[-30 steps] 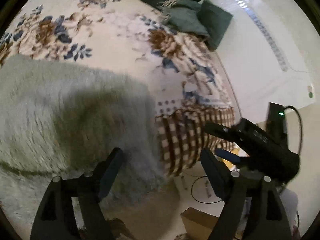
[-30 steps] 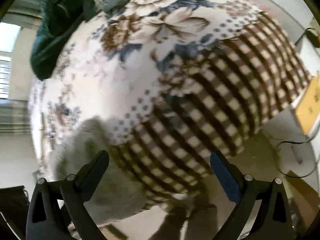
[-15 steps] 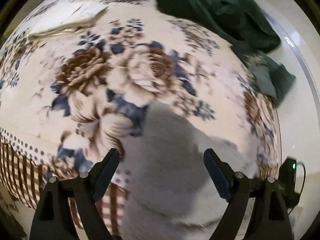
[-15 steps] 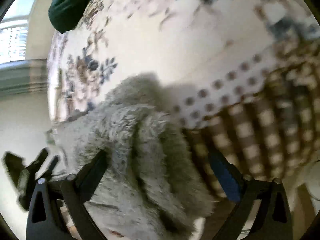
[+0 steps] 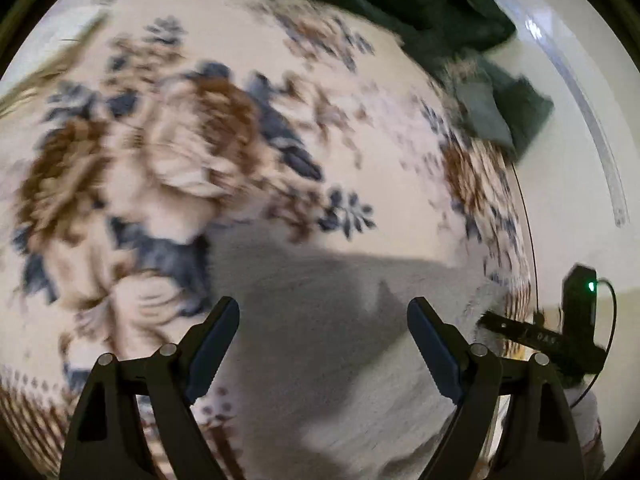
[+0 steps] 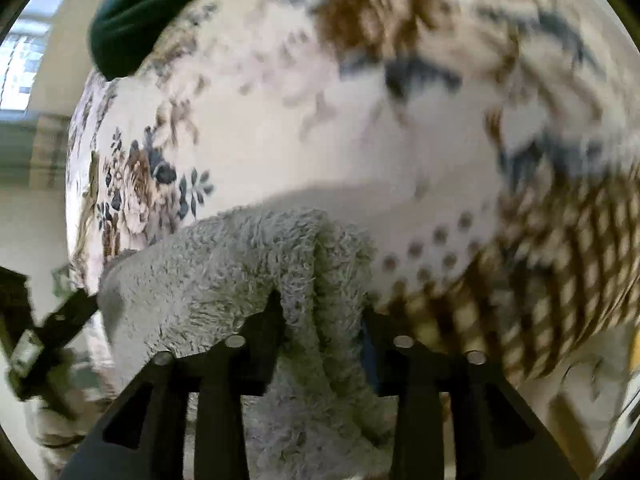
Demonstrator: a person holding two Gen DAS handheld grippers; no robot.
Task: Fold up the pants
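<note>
The grey fluffy pants (image 5: 328, 320) lie at the near edge of a bed with a floral cover (image 5: 168, 128). My left gripper (image 5: 323, 320) is open and hovers over the grey fabric, nothing between its fingers. In the right wrist view my right gripper (image 6: 320, 312) is shut on a bunched fold of the pants (image 6: 240, 264) at the bed's edge. The right gripper also shows at the right of the left wrist view (image 5: 536, 336). The left gripper shows at the left edge of the right wrist view (image 6: 44, 340).
Dark green clothes (image 5: 420, 4) lie piled at the far side of the bed. The cover's brown checked border (image 6: 560, 280) hangs over the bed's edge. A black device with a green light (image 5: 580, 304) stands at the right. A window (image 6: 20, 60) is at far left.
My right gripper has closed on a fold of the grey pants; it was open before. My left gripper stayed open and has shifted over the pants, with the view blurred by motion.
</note>
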